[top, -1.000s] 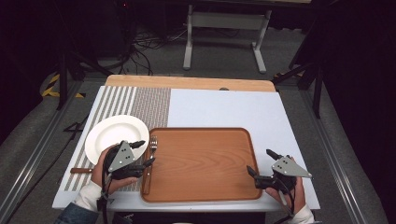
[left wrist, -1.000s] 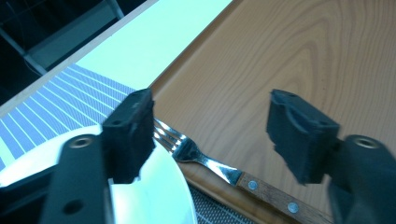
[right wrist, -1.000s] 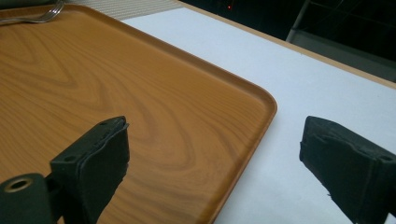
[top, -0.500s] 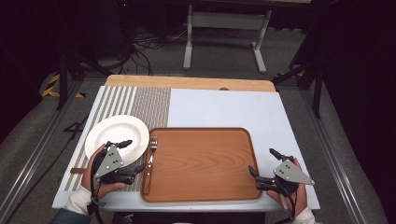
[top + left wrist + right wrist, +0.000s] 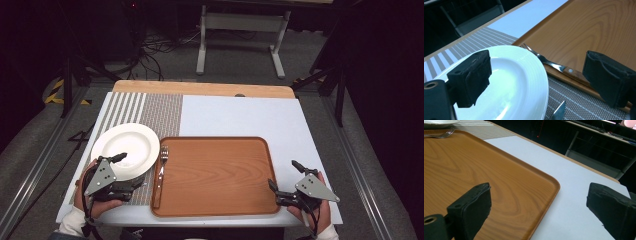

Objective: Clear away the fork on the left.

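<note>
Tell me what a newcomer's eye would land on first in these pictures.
First the wooden tray, lying bare at the middle of the near table edge. Next the white plate on the striped placemat to its left, with a fork lying along the tray's left rim. An open gripper flanks each side: the left gripper beside the plate, the right gripper at the tray's near right corner.
</note>
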Demonstrator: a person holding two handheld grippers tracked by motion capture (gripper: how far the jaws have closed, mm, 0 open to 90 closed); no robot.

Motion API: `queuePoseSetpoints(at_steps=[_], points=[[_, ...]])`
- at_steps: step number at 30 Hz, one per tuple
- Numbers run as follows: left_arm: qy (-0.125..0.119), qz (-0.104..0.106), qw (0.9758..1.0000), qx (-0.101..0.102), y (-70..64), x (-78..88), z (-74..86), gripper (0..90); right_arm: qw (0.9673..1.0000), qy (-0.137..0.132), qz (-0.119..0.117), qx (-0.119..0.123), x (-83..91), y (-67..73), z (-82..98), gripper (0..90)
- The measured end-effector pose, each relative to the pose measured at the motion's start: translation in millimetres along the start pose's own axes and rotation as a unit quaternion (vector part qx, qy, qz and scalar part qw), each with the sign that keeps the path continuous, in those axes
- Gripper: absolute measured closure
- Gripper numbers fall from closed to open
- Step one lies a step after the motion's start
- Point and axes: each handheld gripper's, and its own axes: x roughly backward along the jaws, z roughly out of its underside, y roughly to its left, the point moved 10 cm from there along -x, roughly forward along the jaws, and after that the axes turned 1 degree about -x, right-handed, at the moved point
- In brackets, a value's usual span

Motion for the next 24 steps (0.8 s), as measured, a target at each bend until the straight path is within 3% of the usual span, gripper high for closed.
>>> queuePoseSetpoints(at_steps=[7, 24], points=[[-0.008, -0.010, 0.9998, 0.017, 3.5, 9.4, 7.1, 8.9, 1.0000, 0.001, 0.001, 0.000, -0.3, -0.5, 1.1, 5.7], [-0.009, -0.009, 0.9999, 0.011, 3.8, 3.0, 5.6, 9.3, 1.0000, -0.001, 0.002, -0.003, 0.5, -2.4, 3.8, 5.8]])
